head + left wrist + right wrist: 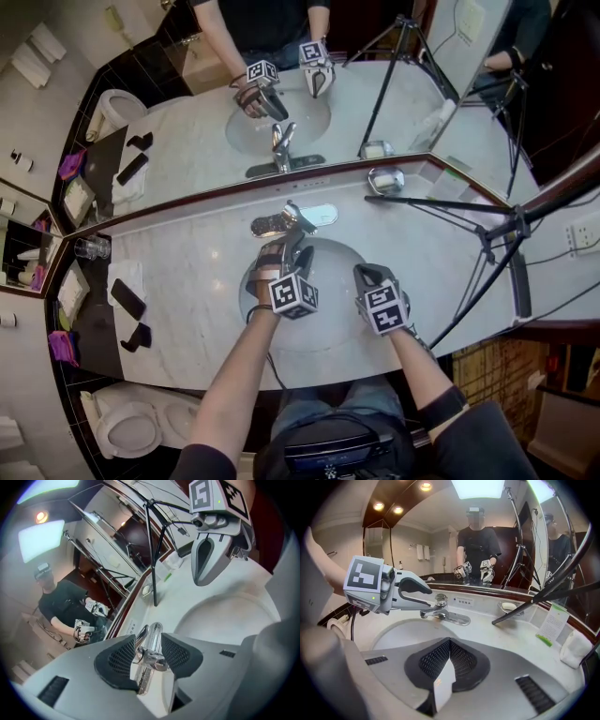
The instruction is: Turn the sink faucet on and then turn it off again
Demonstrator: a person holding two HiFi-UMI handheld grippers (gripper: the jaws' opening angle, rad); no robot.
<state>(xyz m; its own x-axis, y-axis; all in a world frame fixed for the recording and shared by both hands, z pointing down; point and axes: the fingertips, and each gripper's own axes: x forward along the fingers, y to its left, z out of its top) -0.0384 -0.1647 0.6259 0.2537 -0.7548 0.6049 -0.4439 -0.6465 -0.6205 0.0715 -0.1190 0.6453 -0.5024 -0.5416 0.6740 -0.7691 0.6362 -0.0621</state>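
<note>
Head view, faucet [272,225] spout toward person, lengthwise between left gripper [292,234] fingers.

One chrome faucet [440,610], one sink basin [330,319], one soap dish [385,179], one toilet [127,427], one tripod [520,609], one wall mirror [187,141], one wall socket [583,234]. Two grippers: left gripper [149,654], right gripper [447,663].

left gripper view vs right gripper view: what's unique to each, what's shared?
Left only: close-up of the faucet between the pads of the left gripper, and the right gripper head-on. Right only: the right gripper's own shut jaws, the left gripper side-on at the faucet, white towels hanging. Both: faucet, sink basin, tripod.
</note>
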